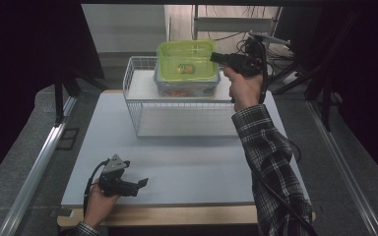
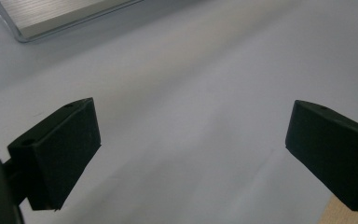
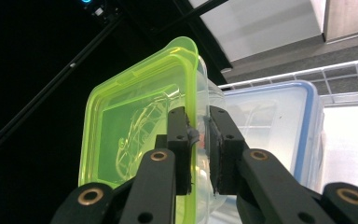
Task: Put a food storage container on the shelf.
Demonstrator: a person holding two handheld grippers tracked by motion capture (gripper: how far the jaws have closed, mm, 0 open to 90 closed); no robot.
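Right gripper (image 3: 198, 140) clamped on rim of green-lidded container (image 1: 186, 61), held above blue-lidded box (image 1: 187, 87) in wire basket (image 1: 142, 125). Edge-only grip (thin lip): slippage, tilt, drop onto box judged possible. Left gripper (image 2: 191, 149) wide open, nothing held, over table (image 1: 187, 167).

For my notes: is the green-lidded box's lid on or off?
On. The green lid sits on its clear box; the right gripper clamps the rim.
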